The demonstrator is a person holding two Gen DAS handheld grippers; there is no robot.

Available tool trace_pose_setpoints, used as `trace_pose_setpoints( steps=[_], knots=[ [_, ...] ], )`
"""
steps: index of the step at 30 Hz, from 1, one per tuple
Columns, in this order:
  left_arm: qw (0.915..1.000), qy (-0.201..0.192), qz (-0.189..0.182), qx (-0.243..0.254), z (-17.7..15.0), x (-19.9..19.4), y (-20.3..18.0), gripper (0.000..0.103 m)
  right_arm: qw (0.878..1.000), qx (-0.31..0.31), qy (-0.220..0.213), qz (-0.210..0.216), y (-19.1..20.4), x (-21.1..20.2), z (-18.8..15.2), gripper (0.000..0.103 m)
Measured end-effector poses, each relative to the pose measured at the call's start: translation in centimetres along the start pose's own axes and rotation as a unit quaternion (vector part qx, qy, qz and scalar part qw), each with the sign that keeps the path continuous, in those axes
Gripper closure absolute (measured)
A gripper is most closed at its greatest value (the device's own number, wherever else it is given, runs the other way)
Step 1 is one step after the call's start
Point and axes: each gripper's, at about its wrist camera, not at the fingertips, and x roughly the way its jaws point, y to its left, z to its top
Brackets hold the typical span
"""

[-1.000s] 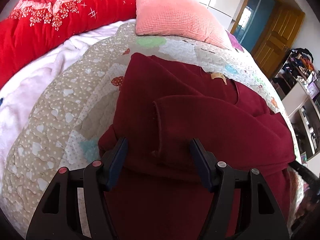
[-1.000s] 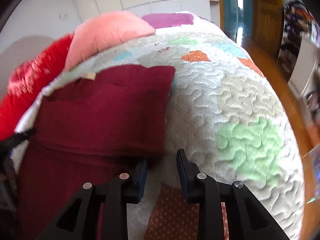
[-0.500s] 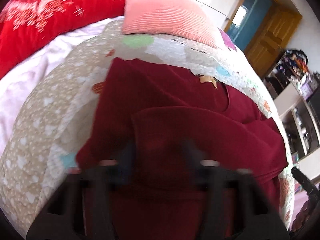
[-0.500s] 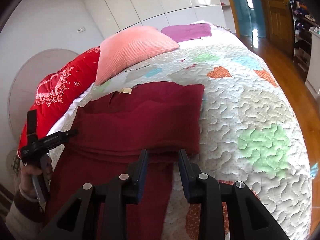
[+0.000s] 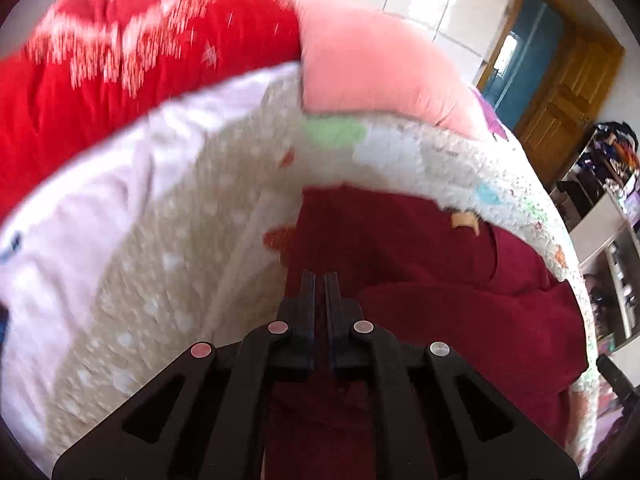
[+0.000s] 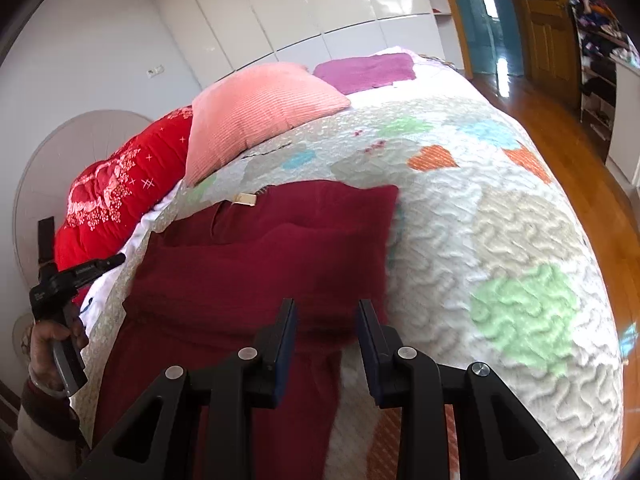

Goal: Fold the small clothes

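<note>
A dark red sweater point(image 6: 264, 252) lies on the patchwork quilt point(image 6: 500, 216), its sleeves folded across the body and a tan neck label point(image 6: 246, 199) at its far edge. It also shows in the left wrist view point(image 5: 440, 320). My left gripper point(image 5: 319, 280) is shut with nothing between its fingers, above the sweater's left edge. In the right wrist view the left gripper point(image 6: 104, 262) is held in a hand off the left side of the bed. My right gripper point(image 6: 327, 312) is open and empty, above the sweater's lower right part.
A pink pillow point(image 6: 260, 108) and a red duvet point(image 6: 120, 196) lie at the head of the bed, with a purple cloth point(image 6: 366, 70) behind. White sheet point(image 5: 100, 208) borders the quilt on the left. Wooden floor point(image 6: 568, 136), doors and shelves stand to the right.
My left gripper has shut from wide open and swung left, with blur. My right gripper has lifted back from the sweater's right edge and opened a little wider.
</note>
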Motion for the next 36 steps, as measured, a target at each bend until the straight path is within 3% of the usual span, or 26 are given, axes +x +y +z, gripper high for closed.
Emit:
trace_pose_setpoints(
  steps=[2,4,6,7,10,11,16,23,29,30,31,32,33,36],
  knots=[
    [1.0,0.007,-0.002,0.003,-0.7,0.3,-0.1,0.1,1.0,-0.019,-0.003,-0.005,1.1,0.5,0.6,0.074],
    [0.9996,0.013,-0.027,-0.004,-1.2,0.1,-0.3,0.1,0.999,-0.03,-0.007,-0.021,1.8,0.6,1.0,0.074],
    [0.9991,0.014,-0.038,-0.013,-1.2,-0.2,-0.5,0.098,0.999,-0.033,-0.013,-0.011,2.3,0.5,1.2,0.074],
    [0.999,0.01,-0.041,-0.014,-1.2,-0.4,-0.6,0.091,0.999,-0.033,-0.008,-0.006,2.3,0.6,1.2,0.074],
    [0.9989,0.007,-0.044,-0.016,-1.0,-0.3,-1.0,0.051,0.999,-0.038,0.009,-0.004,2.4,1.1,0.6,0.073],
    [0.9988,0.003,-0.044,-0.02,-0.9,-0.3,-1.1,0.047,0.999,-0.034,0.013,-0.004,2.1,1.3,0.3,0.072],
    [0.9998,0.003,-0.021,0.0,-0.9,0.1,-2.4,0.045,0.999,0.0,0.029,0.013,1.0,1.6,-0.6,0.069],
    [0.9964,0.013,-0.082,0.021,-1.2,-0.1,-3.6,0.045,0.999,0.001,0.032,0.013,0.5,1.1,-0.9,0.065],
    [0.9973,0.038,-0.048,0.04,-1.7,1.9,-4.7,0.045,0.999,0.008,0.031,0.015,0.3,0.9,-1.1,0.064],
    [0.9973,0.035,-0.046,0.046,-1.7,2.1,-5.0,0.045,0.999,0.008,0.031,0.015,0.3,0.9,-1.1,0.064],
    [0.9971,0.033,-0.043,0.054,-1.8,2.2,-5.4,0.056,0.999,0.007,0.03,0.014,0.3,0.8,-1.1,0.064],
    [0.996,0.039,-0.046,0.066,-1.8,2.4,-5.9,0.074,0.999,0.007,0.03,0.014,0.3,0.8,-1.1,0.064],
    [0.9948,0.052,-0.047,0.074,-1.7,2.7,-6.3,0.102,1.0,0.007,0.028,0.012,0.3,0.6,-1.1,0.064],
    [0.9944,0.029,-0.041,0.093,-1.3,1.6,-6.9,0.103,1.0,0.008,0.022,0.006,0.3,0.2,-1.0,0.064]
  ],
)
